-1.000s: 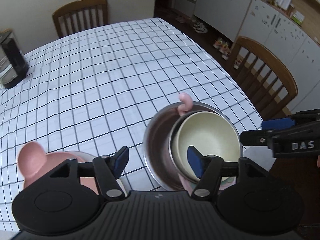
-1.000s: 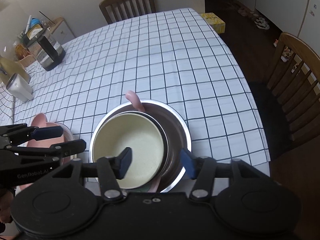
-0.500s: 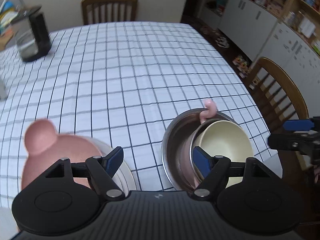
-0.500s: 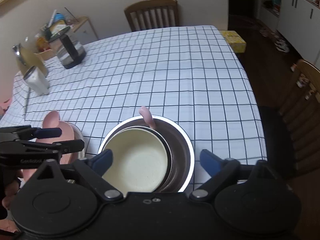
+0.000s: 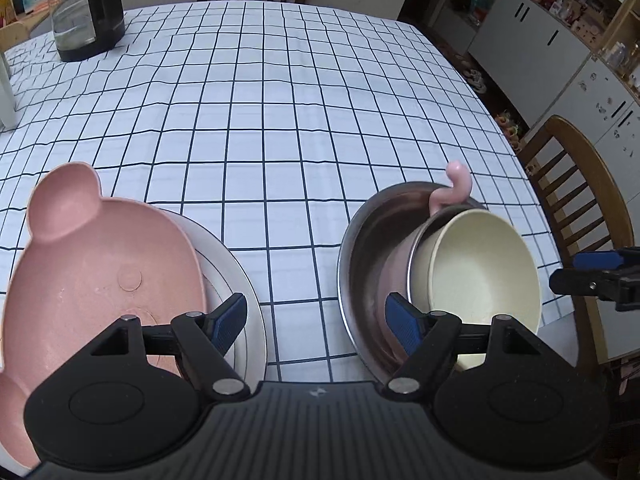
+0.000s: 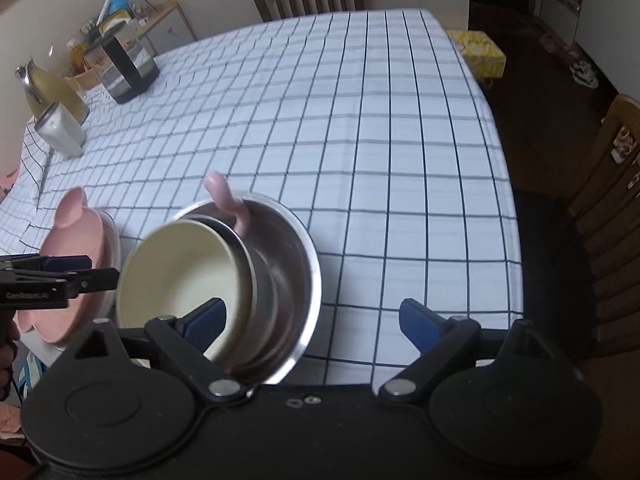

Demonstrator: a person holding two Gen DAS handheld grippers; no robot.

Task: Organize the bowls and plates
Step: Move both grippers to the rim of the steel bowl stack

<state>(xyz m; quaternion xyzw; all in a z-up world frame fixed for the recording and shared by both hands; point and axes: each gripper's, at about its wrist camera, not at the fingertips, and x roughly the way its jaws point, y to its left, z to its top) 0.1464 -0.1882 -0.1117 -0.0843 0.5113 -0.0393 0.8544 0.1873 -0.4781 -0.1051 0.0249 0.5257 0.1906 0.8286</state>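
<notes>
Checked tablecloth (image 5: pixel 280 120) carries white plate (image 5: pixel 240 280), steel bowl (image 5: pixel 360 264), kettle (image 5: pixel 86 8).

- Left gripper (image 6: pixel 60 276), seen from the right wrist view — pale lettering on its black body, blurred; reads roughly "GenRobot.AI".
- Yellow box (image 6: pixel 480 52) on the floor past the table's far corner — print present, too small to read.
- No other legible text.
</notes>
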